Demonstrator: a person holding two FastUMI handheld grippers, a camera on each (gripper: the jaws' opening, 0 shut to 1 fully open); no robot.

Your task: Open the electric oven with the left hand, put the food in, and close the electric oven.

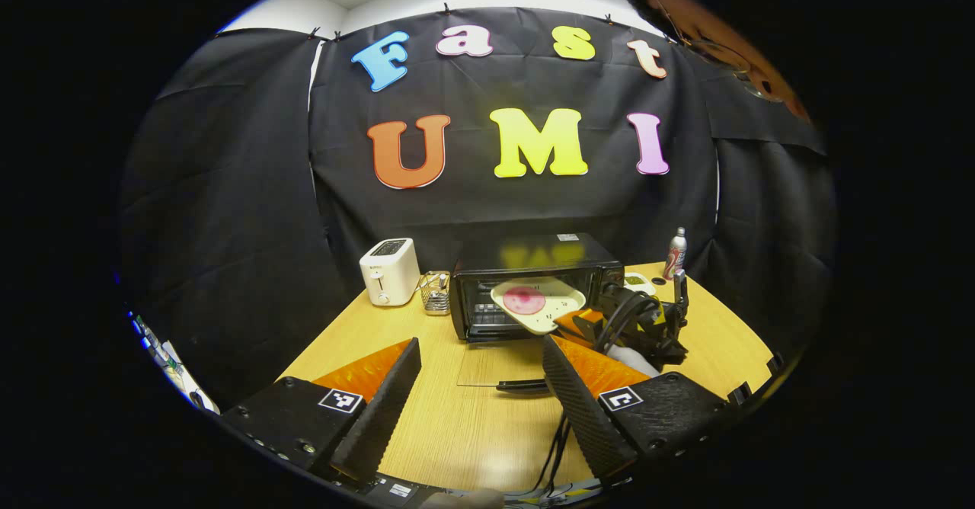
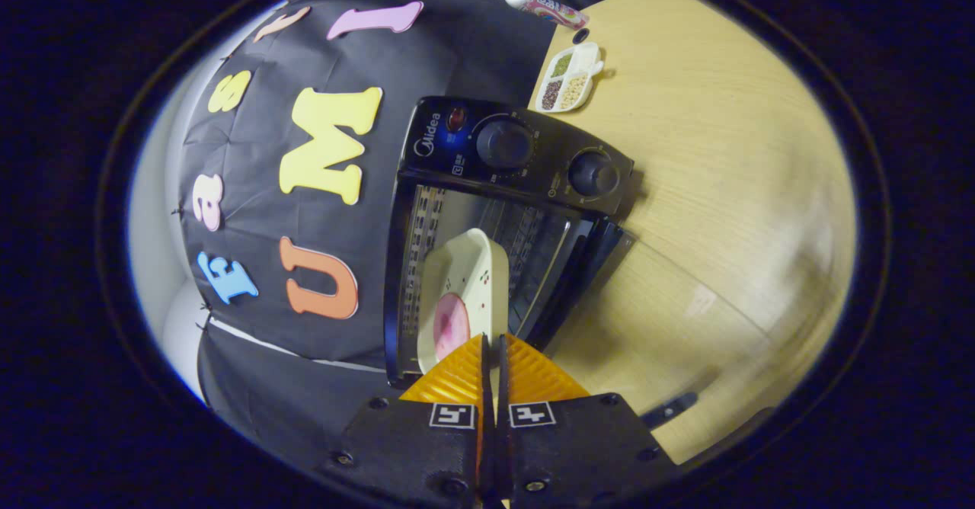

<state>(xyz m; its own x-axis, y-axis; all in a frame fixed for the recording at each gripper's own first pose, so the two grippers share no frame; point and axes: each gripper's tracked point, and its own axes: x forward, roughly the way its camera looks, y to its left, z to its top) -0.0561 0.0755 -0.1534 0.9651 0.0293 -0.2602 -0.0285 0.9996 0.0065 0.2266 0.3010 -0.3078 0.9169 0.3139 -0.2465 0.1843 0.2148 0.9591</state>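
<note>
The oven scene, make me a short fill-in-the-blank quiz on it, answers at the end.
1. The oven door is ____.
2. The plate is held at its rim by the ____ tool.
3. The left tool is ____ and holds nothing.
4. The toaster stands on the table to the oven's ____ in the left gripper view.

Answers: open; right; open; left

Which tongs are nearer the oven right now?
Right. The right tongs grip the plate at the oven mouth; the left tongs hang back, open, over the table.
</note>
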